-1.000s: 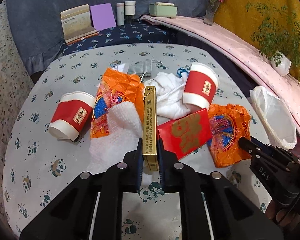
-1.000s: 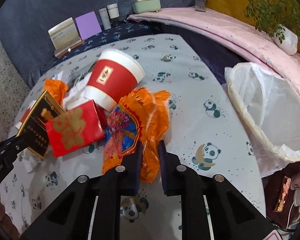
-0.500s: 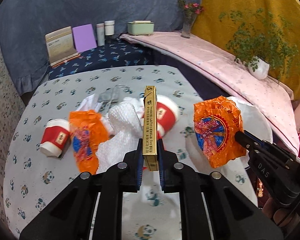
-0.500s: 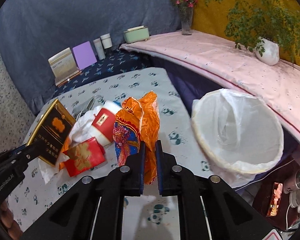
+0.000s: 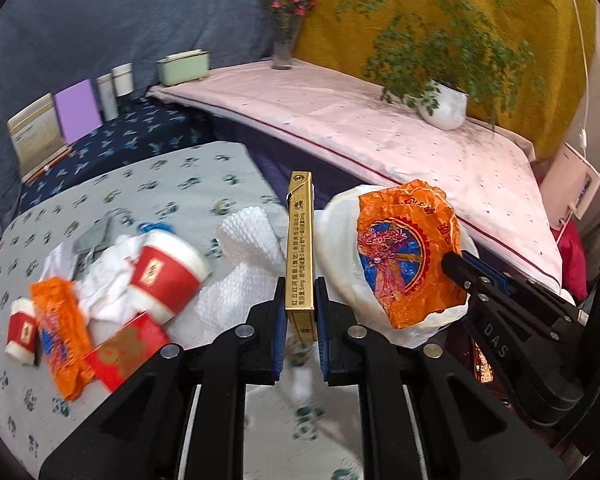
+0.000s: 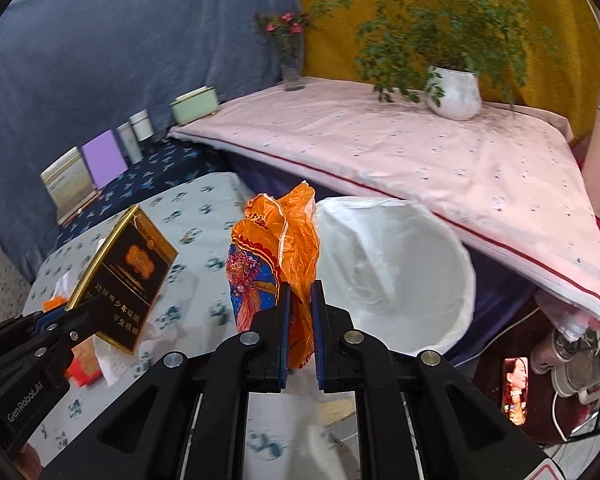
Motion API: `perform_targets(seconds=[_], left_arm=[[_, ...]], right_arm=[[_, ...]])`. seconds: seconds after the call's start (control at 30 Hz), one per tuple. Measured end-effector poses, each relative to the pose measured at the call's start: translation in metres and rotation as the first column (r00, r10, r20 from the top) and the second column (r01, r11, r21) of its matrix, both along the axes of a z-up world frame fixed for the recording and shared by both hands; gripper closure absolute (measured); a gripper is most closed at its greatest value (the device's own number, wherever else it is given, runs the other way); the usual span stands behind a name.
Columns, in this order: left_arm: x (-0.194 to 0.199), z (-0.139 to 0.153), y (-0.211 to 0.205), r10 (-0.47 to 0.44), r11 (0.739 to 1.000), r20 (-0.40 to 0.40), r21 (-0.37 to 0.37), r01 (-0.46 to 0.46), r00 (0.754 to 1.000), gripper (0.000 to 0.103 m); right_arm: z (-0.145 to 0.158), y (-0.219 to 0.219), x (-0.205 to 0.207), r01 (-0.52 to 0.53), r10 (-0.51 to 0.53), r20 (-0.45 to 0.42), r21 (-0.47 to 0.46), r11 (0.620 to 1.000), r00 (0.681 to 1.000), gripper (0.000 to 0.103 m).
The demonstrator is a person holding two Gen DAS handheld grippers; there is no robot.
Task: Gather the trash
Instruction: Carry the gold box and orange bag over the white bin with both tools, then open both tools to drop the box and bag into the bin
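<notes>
My left gripper (image 5: 300,292) is shut on a gold and black cigarette box (image 5: 300,252), seen edge-on in the left wrist view and face-on in the right wrist view as the cigarette box (image 6: 128,276). My right gripper (image 6: 300,296) is shut on a crumpled orange wrapper (image 6: 276,264), held up in the air; the same orange wrapper (image 5: 408,252) shows in front of the white-lined bin (image 6: 400,264). Both held items hang near the table's right edge, close to the bin's rim.
On the panda-print table (image 5: 172,184) lie a red paper cup (image 5: 164,276), a second cup (image 5: 22,328), another orange wrapper (image 5: 58,332), a red envelope (image 5: 128,348), white bubble wrap (image 5: 244,268) and tissue. A pink-covered ledge (image 6: 440,168) with a potted plant (image 6: 454,92) runs behind the bin.
Both grippers lifted their items off the table and carried them rightward towards the bin. The trash pile now lies further left and lower in the left wrist view.
</notes>
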State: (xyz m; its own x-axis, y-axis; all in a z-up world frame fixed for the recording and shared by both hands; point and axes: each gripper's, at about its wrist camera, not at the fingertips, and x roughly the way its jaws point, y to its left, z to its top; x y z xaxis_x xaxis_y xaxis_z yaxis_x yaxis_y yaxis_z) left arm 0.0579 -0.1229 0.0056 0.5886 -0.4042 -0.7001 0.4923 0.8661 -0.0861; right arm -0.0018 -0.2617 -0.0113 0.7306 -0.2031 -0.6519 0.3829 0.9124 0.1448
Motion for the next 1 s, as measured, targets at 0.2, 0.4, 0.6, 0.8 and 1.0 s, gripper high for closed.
perform_targets(seconds=[0.2, 0.4, 0.6, 0.8, 1.0], left_arm=[[0.009, -0.008, -0.056, -0.085, 0.996, 0.003, 0.002, 0.085, 0.996, 0.090], [0.024, -0.017, -0.095, -0.137, 0.991, -0.010, -0.002, 0.137, 0.991, 0.090], [0.042, -0.031, -0.119, -0.165, 0.986, -0.050, -0.028, 0.164, 0.985, 0.090], [0.055, -0.043, -0.124, -0.164, 0.986, -0.079, -0.046, 0.161, 0.983, 0.083], [0.062, -0.042, -0.114, -0.121, 0.992, -0.061, -0.048, 0.118, 0.991, 0.053]], right_arm=[[-0.010, -0.046, -0.001, 0.076, -0.076, -0.005, 0.007, 0.997, 0.997, 0.093], [-0.021, -0.084, 0.002, 0.135, -0.135, -0.022, 0.004, 0.991, 0.991, 0.093], [-0.035, -0.107, 0.011, 0.167, -0.167, -0.049, 0.003, 0.986, 0.985, 0.093], [-0.044, -0.112, 0.021, 0.163, -0.163, -0.064, 0.010, 0.987, 0.985, 0.090], [-0.042, -0.107, 0.027, 0.159, -0.158, -0.058, 0.010, 0.987, 0.986, 0.079]])
